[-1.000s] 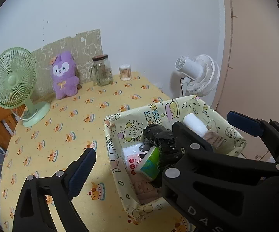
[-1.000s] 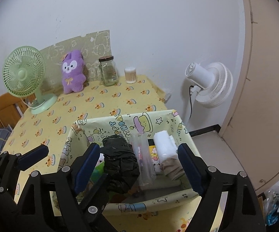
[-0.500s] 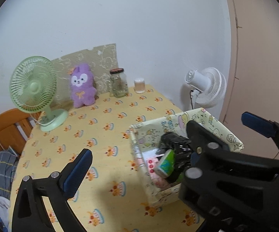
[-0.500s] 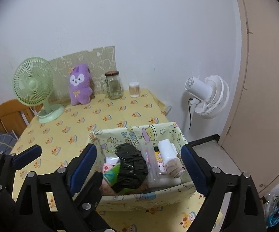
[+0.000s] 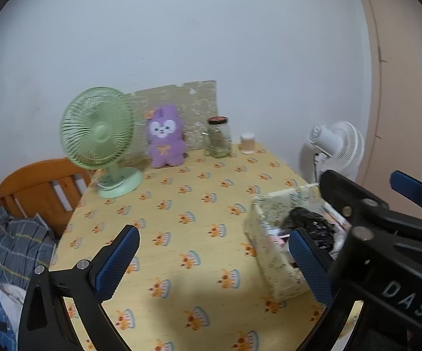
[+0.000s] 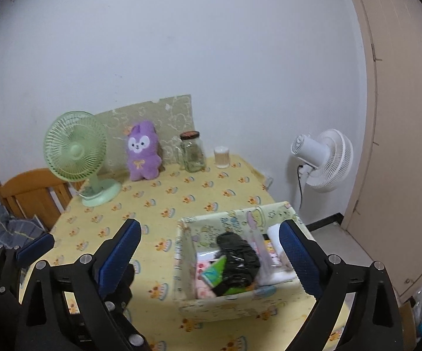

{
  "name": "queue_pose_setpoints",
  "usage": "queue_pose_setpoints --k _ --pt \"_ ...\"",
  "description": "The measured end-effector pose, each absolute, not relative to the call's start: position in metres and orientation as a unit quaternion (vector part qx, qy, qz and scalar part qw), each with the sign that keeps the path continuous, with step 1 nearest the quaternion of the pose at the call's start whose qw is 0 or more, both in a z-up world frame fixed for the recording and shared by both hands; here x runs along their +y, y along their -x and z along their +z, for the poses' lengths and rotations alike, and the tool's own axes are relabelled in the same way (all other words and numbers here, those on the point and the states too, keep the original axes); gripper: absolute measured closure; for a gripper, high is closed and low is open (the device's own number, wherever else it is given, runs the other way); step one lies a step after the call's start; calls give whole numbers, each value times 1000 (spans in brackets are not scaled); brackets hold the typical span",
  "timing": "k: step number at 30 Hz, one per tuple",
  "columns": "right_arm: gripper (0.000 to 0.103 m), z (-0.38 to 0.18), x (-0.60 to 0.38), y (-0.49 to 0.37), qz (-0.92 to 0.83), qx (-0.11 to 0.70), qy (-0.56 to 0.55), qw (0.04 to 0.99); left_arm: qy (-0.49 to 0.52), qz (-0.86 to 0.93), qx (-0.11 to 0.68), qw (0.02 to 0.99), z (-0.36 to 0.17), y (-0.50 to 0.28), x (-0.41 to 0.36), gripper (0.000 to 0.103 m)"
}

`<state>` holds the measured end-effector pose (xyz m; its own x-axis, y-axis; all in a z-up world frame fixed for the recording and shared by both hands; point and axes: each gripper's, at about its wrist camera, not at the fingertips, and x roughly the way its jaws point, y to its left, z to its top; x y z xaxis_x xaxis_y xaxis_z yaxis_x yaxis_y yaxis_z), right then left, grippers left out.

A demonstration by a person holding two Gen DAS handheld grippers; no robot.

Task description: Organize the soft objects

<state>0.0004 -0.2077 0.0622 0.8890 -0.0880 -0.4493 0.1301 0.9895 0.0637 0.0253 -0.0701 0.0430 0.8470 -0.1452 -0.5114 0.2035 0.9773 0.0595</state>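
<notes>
Both wrist cameras look forward and slightly down along their fingers from the near edge of the bench, facing the far wall. Both see the green fan, purple plush and patterned box; the left view sits further left.

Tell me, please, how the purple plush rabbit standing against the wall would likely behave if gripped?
The purple plush rabbit looks stuffed and soft, so it would probably squash between pads. It likely weighs little. Propped upright against the patterned board, it may topple if nudged.
</notes>
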Motion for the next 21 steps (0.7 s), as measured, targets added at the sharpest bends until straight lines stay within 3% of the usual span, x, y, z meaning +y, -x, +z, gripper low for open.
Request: queue_pose_setpoints --k 21 --pt "6 88 -160 27 -39 190 -23 981 5 -29 216 976 68 3 17 0"
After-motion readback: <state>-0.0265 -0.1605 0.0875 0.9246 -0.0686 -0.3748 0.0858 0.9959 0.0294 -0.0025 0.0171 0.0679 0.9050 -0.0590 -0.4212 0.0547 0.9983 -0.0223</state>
